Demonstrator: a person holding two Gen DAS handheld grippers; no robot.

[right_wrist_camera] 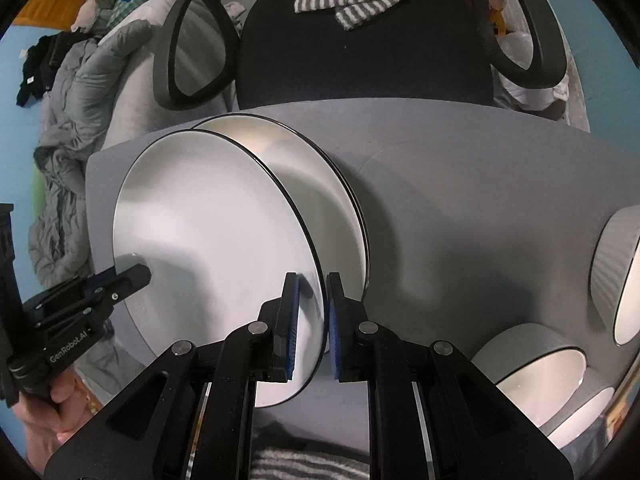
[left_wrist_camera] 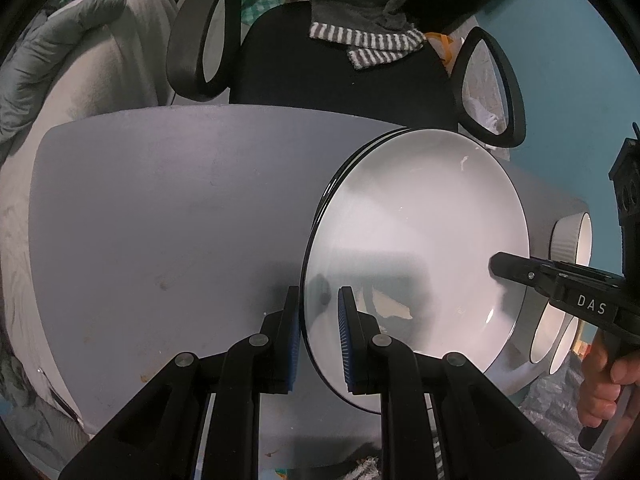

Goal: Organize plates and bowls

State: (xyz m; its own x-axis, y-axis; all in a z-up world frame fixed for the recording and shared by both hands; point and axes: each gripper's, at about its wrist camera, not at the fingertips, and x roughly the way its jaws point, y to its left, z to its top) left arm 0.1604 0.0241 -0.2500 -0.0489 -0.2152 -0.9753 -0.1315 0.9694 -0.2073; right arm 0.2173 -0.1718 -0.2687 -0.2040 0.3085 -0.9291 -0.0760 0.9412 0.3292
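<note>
Top plate (left_wrist_camera: 416, 248) (right_wrist_camera: 216, 256): white, thin black rim, one, lifted and tilted off a stack of plates (right_wrist_camera: 320, 200) beneath it. The stack shows at least two more rims at the plate's 11 o'clock edge in the left wrist view (left_wrist_camera: 360, 152); exact count cannot be told. The plate is round, so it has no long axis; its face tips up toward the cameras, with one edge raised off the stack and a gap open at 3 o'clock in the right wrist view.

Left gripper (left_wrist_camera: 319, 340) (right_wrist_camera: 132, 276): fingers straddle the plate's rim at 7 o'clock, one blue pad on each side, a sliver of gap visible, so firm clamping cannot be told. Right gripper (right_wrist_camera: 310, 328) (left_wrist_camera: 500, 266): fingers bracket the opposite rim, pads close on either face, contact likewise unclear.

Bowls: three, white inside, ribbed grey outside, grouped at 4 o'clock of the plates — one (right_wrist_camera: 540, 364) nearest, one (right_wrist_camera: 624, 272) above it, and one (right_wrist_camera: 580, 420) cut off by the frame edge.

All sit on a grey counter (left_wrist_camera: 160, 220) (right_wrist_camera: 460, 184). Beyond it at 12 o'clock is one black office chair (left_wrist_camera: 320, 72) (right_wrist_camera: 360, 52) with two loop armrests and a grey striped towel (left_wrist_camera: 372, 44) (right_wrist_camera: 360, 0) draped on it. A grey puffy jacket (right_wrist_camera: 80, 120) lies at 10 o'clock.
</note>
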